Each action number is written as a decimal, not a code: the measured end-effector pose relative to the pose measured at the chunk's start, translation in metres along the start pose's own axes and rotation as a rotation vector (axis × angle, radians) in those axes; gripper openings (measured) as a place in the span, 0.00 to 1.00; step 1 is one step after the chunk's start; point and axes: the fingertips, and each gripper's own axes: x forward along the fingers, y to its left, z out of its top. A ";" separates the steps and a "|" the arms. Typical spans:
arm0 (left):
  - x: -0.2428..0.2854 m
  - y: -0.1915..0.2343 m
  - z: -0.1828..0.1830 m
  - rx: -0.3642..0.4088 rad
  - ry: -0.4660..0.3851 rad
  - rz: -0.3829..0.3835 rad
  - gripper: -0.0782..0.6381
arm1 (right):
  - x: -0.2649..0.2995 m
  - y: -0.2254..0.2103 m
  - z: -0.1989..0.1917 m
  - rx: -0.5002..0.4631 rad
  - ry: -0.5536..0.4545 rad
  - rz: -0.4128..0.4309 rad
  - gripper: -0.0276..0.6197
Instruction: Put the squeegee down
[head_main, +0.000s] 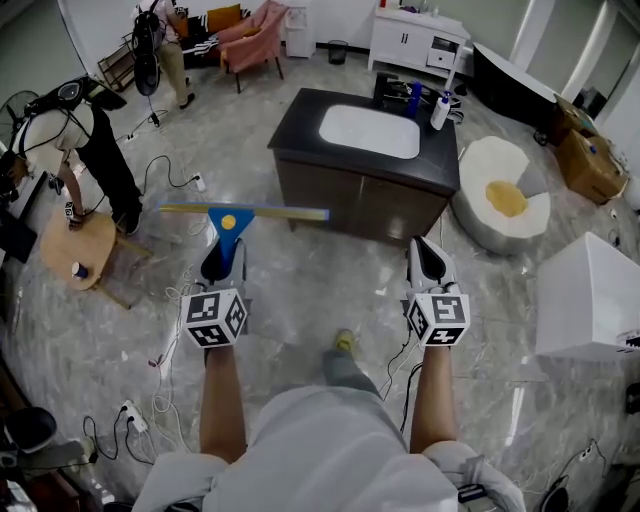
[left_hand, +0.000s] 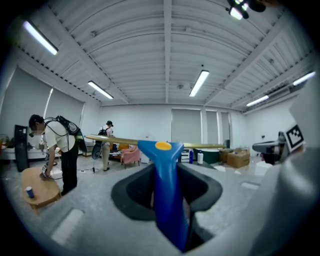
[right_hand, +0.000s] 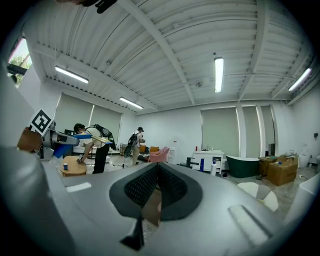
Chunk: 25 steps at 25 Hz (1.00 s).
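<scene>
Holding the squeegee (head_main: 240, 213) in the air before the sink cabinet (head_main: 330, 190), the left gripper (head_main: 222, 260) is clamped on its blue handle. The right gripper (head_main: 428, 262) is closed and empty. The long blade may knock the cabinet and twist loose.

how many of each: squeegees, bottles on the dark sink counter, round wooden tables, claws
blue plastic squeegee with yellow blade bar: 1
bottles on the dark sink counter: 2, blue bottle, white bottle
round wooden side table: 1
claws: 2, left claw, right claw
total: 6
</scene>
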 end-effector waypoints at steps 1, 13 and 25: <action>0.014 0.002 0.000 0.002 0.003 0.001 0.29 | 0.012 -0.007 -0.002 0.003 0.002 0.001 0.05; 0.181 -0.010 0.024 0.011 0.010 0.015 0.29 | 0.150 -0.109 -0.004 0.014 0.012 0.023 0.05; 0.277 -0.025 0.034 0.018 0.030 0.039 0.29 | 0.239 -0.171 -0.002 0.034 0.002 0.058 0.05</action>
